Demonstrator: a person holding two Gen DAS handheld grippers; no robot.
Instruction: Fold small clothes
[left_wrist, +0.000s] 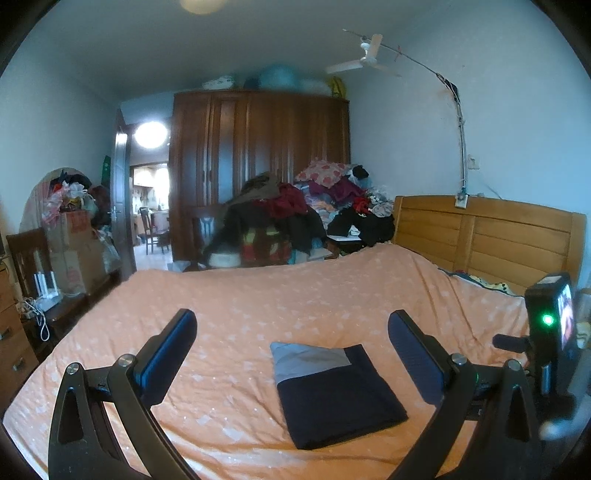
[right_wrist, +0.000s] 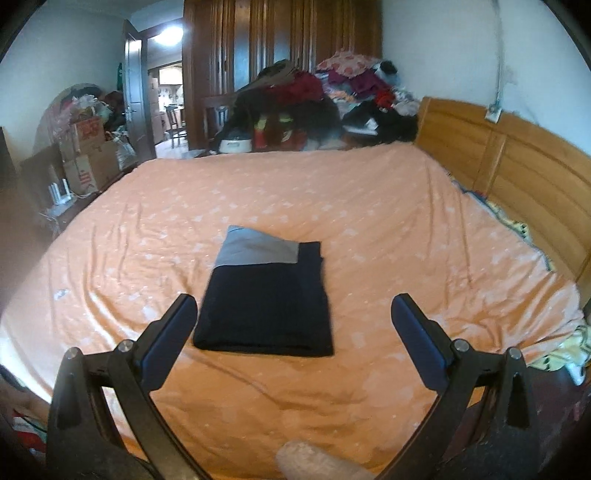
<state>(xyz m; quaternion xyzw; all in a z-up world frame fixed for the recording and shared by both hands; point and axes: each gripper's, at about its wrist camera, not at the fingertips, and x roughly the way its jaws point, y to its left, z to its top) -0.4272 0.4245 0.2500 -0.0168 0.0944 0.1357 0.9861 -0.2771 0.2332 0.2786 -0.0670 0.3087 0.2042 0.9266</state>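
A folded dark navy garment (left_wrist: 341, 400) with a grey panel at its far end lies flat on the orange bedspread (left_wrist: 258, 295). My left gripper (left_wrist: 291, 321) hovers above and just short of it, open, with nothing between its fingers. In the right wrist view the same folded garment (right_wrist: 264, 299) lies straight ahead on the bedspread (right_wrist: 369, 221). My right gripper (right_wrist: 293, 304) is open over its near edge and holds nothing. The right gripper's camera body (left_wrist: 552, 325) shows at the right edge of the left wrist view.
A wooden headboard (left_wrist: 491, 236) runs along the right side. A heap of clothes (left_wrist: 317, 206) stands past the far edge of the bed before a dark wardrobe (left_wrist: 258, 147). Boxes (left_wrist: 74, 243) and a door (left_wrist: 122, 199) are at the left.
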